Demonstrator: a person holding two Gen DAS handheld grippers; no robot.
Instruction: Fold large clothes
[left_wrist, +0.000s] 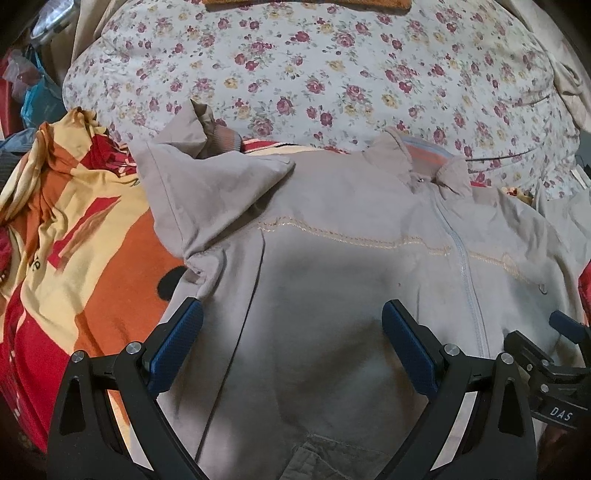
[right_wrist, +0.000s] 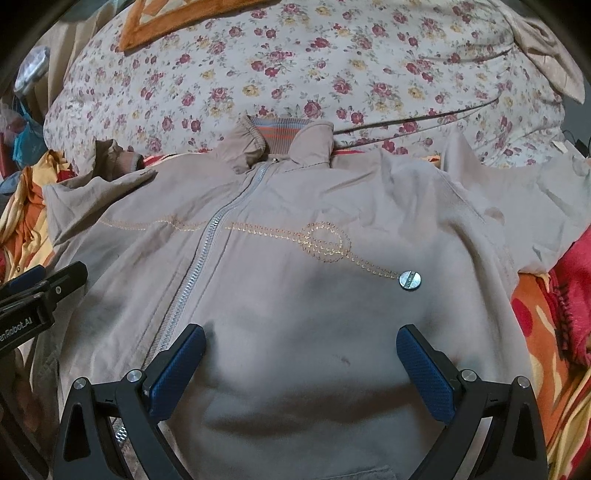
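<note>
Jacket (left_wrist: 332, 236) spread front-up on a patterned blanket (left_wrist: 92, 258), collar toward a floral quilt (left_wrist: 332, 66).

Left gripper (left_wrist: 291, 317) and right gripper (right_wrist: 301, 343) both hover over its lower front, fingers spread wide with nothing between them. Readable lettering: "DAS" on the right gripper's body at the left view's edge; "Robot.AI", cut off, on the left gripper in the right view. Only the right view shows the looped embroidery (right_wrist: 327, 242) and a slotted metal disc (right_wrist: 410, 280); only the left shows the folded-in sleeve (left_wrist: 207, 173).

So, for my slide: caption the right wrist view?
Open right gripper above a zipped beige cotton jacket on a floral quilt.
</note>
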